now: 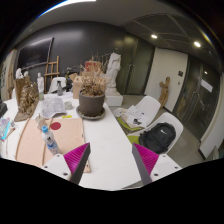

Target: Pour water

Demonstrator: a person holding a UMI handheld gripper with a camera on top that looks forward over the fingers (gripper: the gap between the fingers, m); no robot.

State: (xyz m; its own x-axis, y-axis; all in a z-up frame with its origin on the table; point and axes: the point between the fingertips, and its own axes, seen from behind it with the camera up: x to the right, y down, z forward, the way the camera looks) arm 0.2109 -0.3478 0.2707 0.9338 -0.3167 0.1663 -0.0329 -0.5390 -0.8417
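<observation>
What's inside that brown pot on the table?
Dried, twiggy plants rise out of the brown pot. Its wall hides any soil or water inside. The open gripper holds nothing, well short of it.

On the table (110,150): bottle (49,138) near left, potted plant (92,100) farther at centre, backpack (156,137) on a chair (170,122) to the right.

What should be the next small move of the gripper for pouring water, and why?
Probably move forward and toward the water bottle. The gripper is open and holds nothing; its fingers hang above the white table, and the bottle stands ahead of them, off to one side, before the potted plant.
</observation>
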